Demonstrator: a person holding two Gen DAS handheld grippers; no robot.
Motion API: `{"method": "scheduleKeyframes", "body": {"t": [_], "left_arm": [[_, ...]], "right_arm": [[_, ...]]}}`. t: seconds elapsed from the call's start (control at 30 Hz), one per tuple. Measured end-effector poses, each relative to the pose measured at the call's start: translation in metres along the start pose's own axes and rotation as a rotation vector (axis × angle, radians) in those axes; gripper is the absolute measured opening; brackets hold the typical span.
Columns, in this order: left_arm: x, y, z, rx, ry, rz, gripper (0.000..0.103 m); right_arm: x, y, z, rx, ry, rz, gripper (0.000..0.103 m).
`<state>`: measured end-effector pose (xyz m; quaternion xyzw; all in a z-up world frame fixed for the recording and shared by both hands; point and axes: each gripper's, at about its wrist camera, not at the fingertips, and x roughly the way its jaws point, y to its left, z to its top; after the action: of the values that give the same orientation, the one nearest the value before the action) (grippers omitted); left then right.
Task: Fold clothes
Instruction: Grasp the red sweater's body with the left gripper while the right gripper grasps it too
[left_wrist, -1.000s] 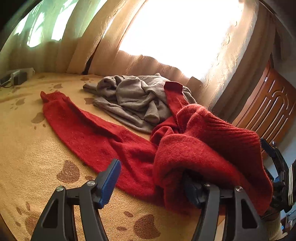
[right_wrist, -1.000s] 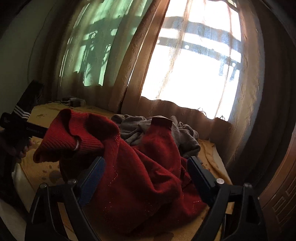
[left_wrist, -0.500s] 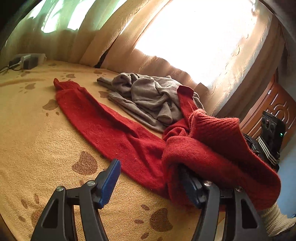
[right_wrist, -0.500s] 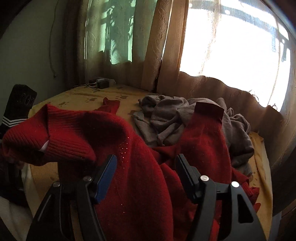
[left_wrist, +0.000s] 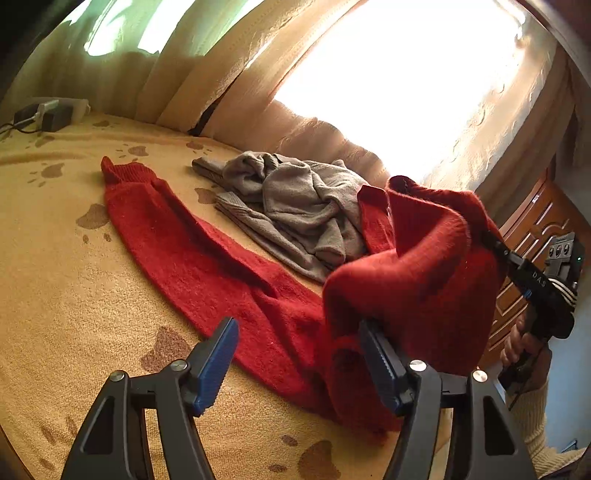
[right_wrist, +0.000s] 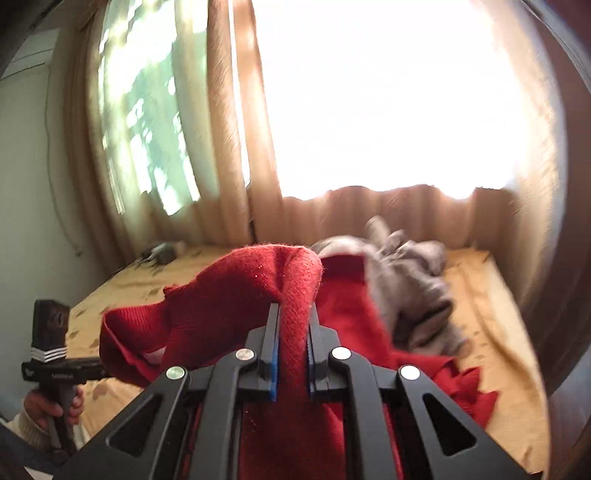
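Behind red sweater (left_wrist: 229, 266): grey garment (left_wrist: 295, 199) (crumpled); right jaws closing, pinching sweater, left opening.

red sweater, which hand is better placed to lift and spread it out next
Right, probably. The right gripper is closing its fingers on a raised fold of the red sweater, cloth pinched between them. The left gripper has cloth draped only over one finger, with nothing clamped.

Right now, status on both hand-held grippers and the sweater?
Right hand-held gripper closing on the red knit sweater. Left hand-held gripper opening, sweater draped over one finger. Crumpled grey garment touches the sweater.
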<state>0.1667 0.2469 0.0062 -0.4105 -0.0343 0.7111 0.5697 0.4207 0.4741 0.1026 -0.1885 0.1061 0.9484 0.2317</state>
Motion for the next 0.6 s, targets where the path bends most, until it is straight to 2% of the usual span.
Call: {"method": "scheduleKeyframes", "body": {"t": [0.03,0.17,0.33,0.47,0.5,0.6], "left_arm": [[0.002,-0.004,0.002,0.011,0.003,-0.01,0.074],[0.016,-0.018,0.002,0.053,0.043,-0.04,0.074],[0.042,-0.02,0.01,-0.002,0.145,-0.144,0.077],[0.065,-0.012,0.024,-0.057,0.217,-0.208,0.08],[0.072,-0.009,0.027,-0.088,0.237,-0.237,0.082],[0.096,-0.004,0.031,-0.17,0.332,-0.401,0.085]], "right_arm": [[-0.013,-0.007,0.006,0.001,-0.046,-0.069,0.012],[-0.031,-0.031,0.001,0.04,-0.064,-0.18,0.012],[-0.028,-0.045,-0.024,0.075,-0.018,-0.207,0.012],[-0.036,-0.057,-0.04,0.122,-0.02,-0.193,0.012],[-0.036,-0.059,-0.044,0.126,-0.016,-0.193,0.012],[-0.039,-0.061,-0.053,0.122,-0.007,-0.206,0.012]]}}
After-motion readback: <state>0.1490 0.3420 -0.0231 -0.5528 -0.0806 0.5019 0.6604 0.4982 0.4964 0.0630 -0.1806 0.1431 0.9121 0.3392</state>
